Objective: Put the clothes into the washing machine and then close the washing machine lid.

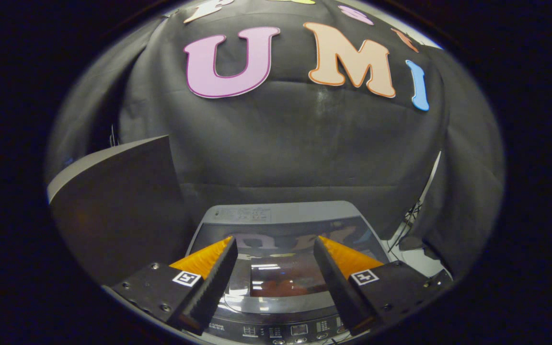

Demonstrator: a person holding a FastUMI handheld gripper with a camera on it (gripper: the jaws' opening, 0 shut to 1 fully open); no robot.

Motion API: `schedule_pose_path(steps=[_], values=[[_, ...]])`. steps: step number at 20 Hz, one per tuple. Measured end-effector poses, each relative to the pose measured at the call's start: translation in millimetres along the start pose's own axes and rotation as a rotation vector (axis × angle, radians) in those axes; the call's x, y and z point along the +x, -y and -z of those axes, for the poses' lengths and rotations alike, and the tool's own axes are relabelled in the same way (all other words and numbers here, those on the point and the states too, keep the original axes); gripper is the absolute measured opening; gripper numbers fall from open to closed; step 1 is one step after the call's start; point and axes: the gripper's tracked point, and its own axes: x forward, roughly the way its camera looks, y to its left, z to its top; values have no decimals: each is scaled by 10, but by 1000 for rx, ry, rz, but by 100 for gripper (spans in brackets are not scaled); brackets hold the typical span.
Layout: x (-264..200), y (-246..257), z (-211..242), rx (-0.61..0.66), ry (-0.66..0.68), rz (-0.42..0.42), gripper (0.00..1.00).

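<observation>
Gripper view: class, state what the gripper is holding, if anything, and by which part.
Nothing is held. The gripper has its fingers spread apart with only air between them, above the closed lid of the washing machine.

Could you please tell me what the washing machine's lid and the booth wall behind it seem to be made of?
The washing machine lid looks like dark glass or glossy plastic in a grey plastic frame: it mirrors lights and the wall. The wall is matte black cloth, creased and draped. The claw hangs open above the lid.
</observation>
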Motion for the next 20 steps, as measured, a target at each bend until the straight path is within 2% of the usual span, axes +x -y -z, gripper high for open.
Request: schedule_pose_path(steps=[7, 11, 20], values=[[-313, 2, 190, 28, -3, -24, 98], [-666, -5, 167, 7, 39, -57, 97], [-2070, -97, -81, 49, 240, -179, 96]])
